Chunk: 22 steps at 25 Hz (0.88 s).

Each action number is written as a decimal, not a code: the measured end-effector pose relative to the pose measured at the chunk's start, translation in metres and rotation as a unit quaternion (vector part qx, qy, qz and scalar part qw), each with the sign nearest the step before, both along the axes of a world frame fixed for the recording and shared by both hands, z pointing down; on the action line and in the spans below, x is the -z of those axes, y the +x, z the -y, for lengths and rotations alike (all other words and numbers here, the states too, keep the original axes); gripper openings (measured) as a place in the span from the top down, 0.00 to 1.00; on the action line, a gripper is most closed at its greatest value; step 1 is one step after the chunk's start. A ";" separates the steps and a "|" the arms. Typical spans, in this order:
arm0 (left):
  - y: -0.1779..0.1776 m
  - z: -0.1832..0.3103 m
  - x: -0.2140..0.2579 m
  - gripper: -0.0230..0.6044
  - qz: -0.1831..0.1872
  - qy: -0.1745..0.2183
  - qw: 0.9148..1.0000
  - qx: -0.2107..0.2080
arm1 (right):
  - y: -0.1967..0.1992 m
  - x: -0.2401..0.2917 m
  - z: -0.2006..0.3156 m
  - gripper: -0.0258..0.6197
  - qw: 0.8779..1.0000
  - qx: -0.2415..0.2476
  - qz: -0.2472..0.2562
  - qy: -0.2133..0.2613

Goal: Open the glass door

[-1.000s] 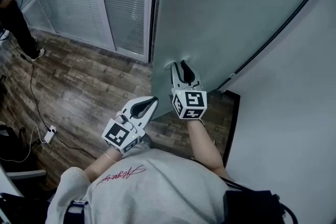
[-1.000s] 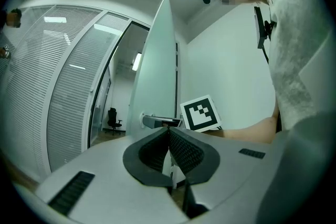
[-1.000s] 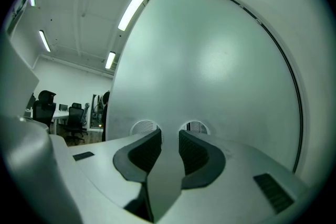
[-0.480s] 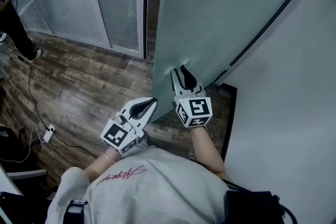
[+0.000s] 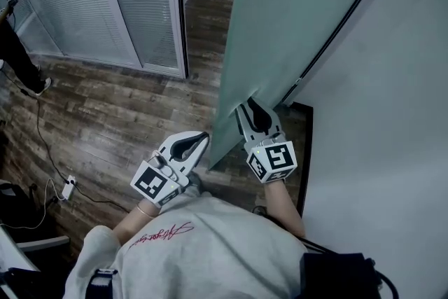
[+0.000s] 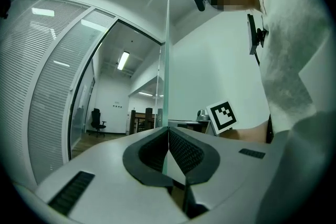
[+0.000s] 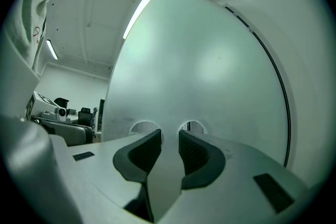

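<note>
The frosted glass door [image 5: 294, 17] stands partly swung open, its free edge running down to the floor between my two grippers. My right gripper [image 5: 250, 106] points level at the door face, jaws a little apart with nothing between them and tips against the glass. In the right gripper view the door [image 7: 199, 71] fills the picture, with the right gripper [image 7: 169, 134] mirrored in it. My left gripper [image 5: 204, 137] hangs left of the door edge, touching nothing. In the left gripper view the left gripper [image 6: 168, 130] has its jaws shut, and the door edge [image 6: 168, 60] shows as a thin vertical line.
A glass partition with blinds [image 5: 77, 3] and its door frame [image 5: 175, 10] stand to the left. A white wall [image 5: 392, 115] closes the right side. On the wooden floor [image 5: 119, 115] lie a power strip [image 5: 68, 186] and cable. A person [image 5: 14, 52] stands at the far left.
The door has swung further open to the right, widening the gap at the frame. My right gripper moved right with it; my left gripper followed slightly.
</note>
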<state>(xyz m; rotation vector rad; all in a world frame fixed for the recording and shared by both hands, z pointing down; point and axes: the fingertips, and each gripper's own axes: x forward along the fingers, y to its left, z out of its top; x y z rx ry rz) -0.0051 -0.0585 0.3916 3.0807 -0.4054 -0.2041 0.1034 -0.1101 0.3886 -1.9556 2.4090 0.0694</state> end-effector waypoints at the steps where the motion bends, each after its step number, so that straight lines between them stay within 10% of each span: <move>1: 0.004 -0.003 -0.002 0.94 0.005 0.001 1.000 -0.009 | 0.003 -0.001 -0.004 0.78 1.000 -0.002 0.001 0.000; 14: 0.051 -0.039 -0.005 0.94 0.022 0.007 0.990 -0.139 | 0.037 -0.005 -0.059 0.78 1.000 -0.009 0.007 0.004; 22: 0.099 -0.056 -0.010 0.94 0.042 -0.002 0.968 -0.246 | 0.081 -0.016 -0.079 0.78 0.999 -0.033 0.005 -0.011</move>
